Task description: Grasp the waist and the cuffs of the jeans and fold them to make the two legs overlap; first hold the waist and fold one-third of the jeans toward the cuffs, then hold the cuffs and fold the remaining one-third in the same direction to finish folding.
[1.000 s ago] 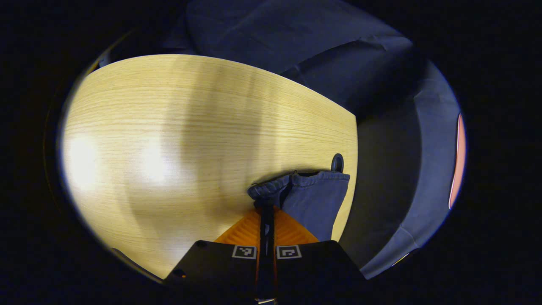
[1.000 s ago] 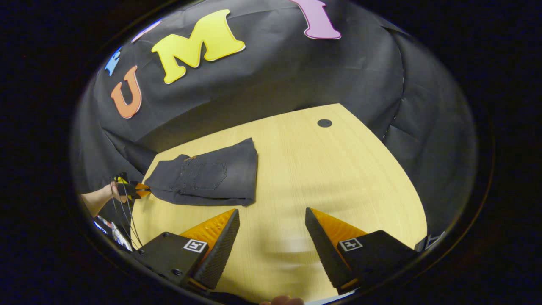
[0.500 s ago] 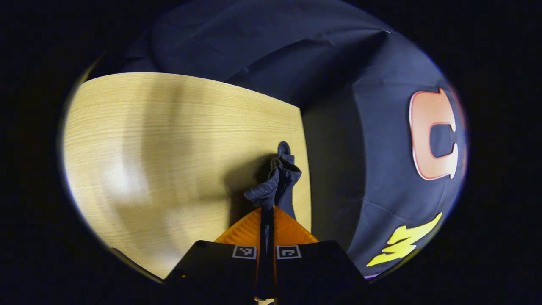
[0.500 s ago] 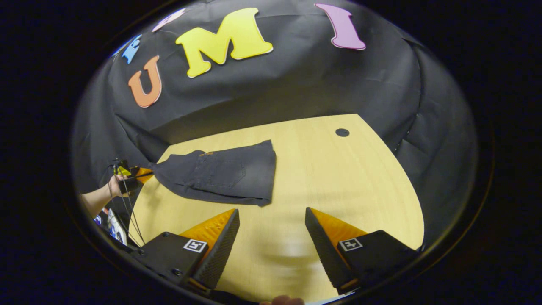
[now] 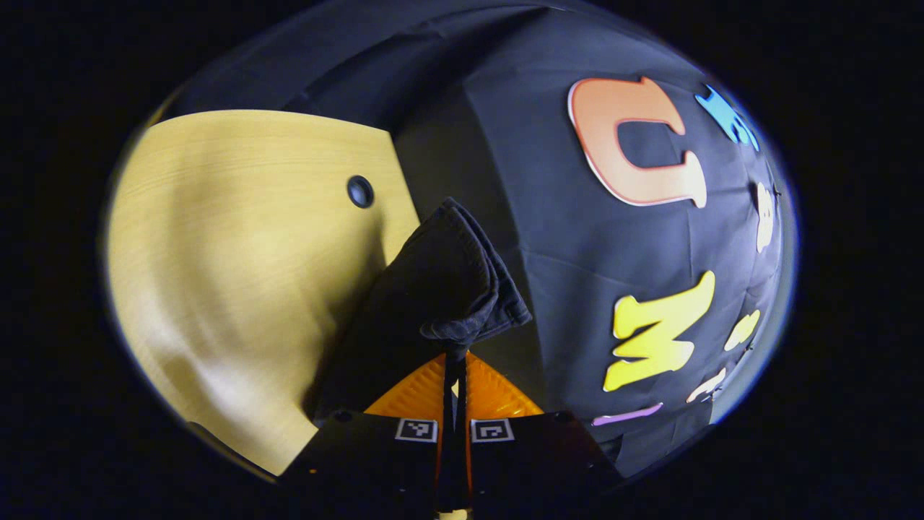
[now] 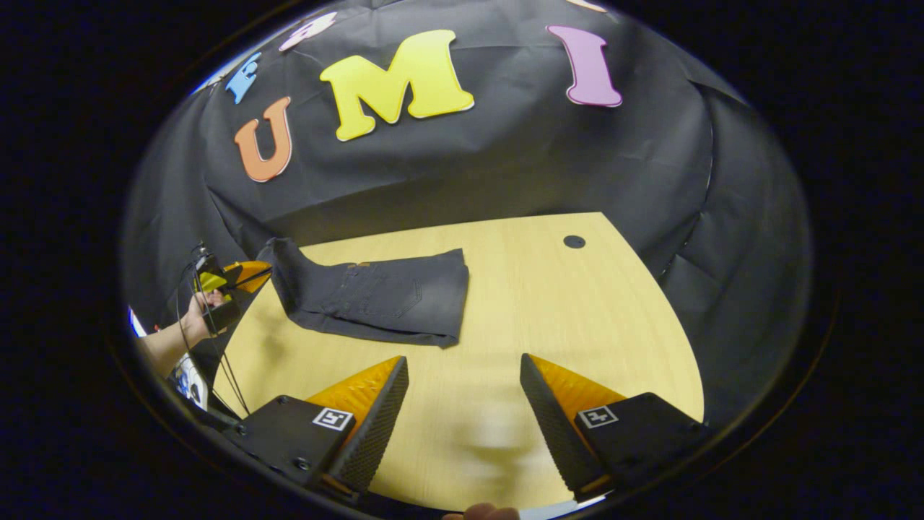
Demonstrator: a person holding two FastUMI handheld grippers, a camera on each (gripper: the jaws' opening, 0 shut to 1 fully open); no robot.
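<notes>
Denim jeans (image 6: pixel 375 296) have one end lifted, pinched by the left gripper (image 5: pixel 455 372); right gripper (image 6: pixel 462 393) hangs spread, unladen. Next: carry that end over the rest.

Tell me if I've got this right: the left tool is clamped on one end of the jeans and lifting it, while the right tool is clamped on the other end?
Not quite. The right tool is open above the table, shown in the right gripper view. The left tool does clamp the jeans.

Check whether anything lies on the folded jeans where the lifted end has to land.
Nothing visible does. The left gripper holds one end of the dark denim jeans up; the folded stack and the light wooden table carry nothing else.
</notes>
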